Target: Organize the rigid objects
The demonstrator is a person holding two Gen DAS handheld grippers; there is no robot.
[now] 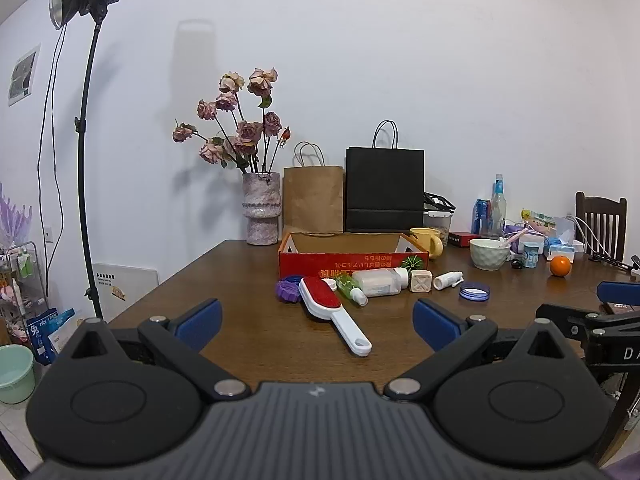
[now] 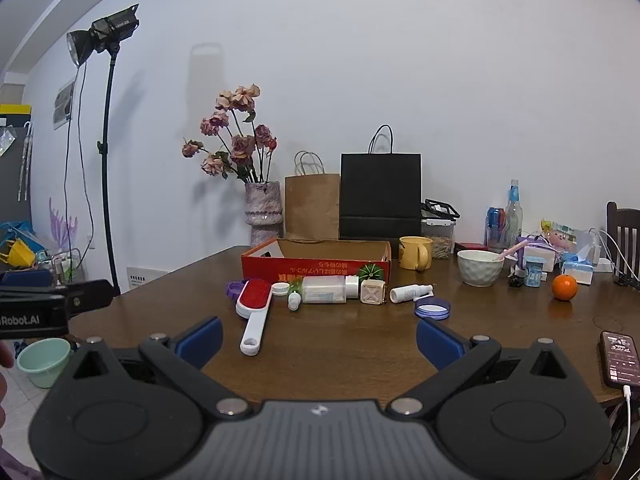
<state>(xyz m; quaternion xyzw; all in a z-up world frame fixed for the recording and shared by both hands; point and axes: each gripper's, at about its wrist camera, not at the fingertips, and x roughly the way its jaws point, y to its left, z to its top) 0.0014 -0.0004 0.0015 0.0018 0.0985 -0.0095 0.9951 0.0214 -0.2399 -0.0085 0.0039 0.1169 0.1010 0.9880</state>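
A red cardboard box [image 1: 352,262] [image 2: 316,266] stands open on the brown table. In front of it lie a red-and-white lint brush [image 1: 334,312] [image 2: 256,308], a purple piece [image 1: 287,290], a green bottle [image 1: 350,289], a clear white bottle [image 1: 378,282] [image 2: 326,289], a beige cube [image 1: 421,282] [image 2: 373,292], a small white spray bottle [image 1: 448,280] [image 2: 410,292] and a blue lid [image 1: 474,291] [image 2: 432,308]. My left gripper [image 1: 318,326] is open and empty, short of the brush. My right gripper [image 2: 320,338] is open and empty, near the table's front edge.
A vase of dried roses [image 1: 262,212], a brown bag [image 1: 313,198] and a black bag [image 1: 384,190] stand behind the box. A yellow mug [image 2: 416,252], white bowl [image 2: 480,266], orange [image 2: 564,287], bottles and clutter sit right. A phone [image 2: 620,358] lies at the right edge. A light stand [image 1: 86,160] stands left.
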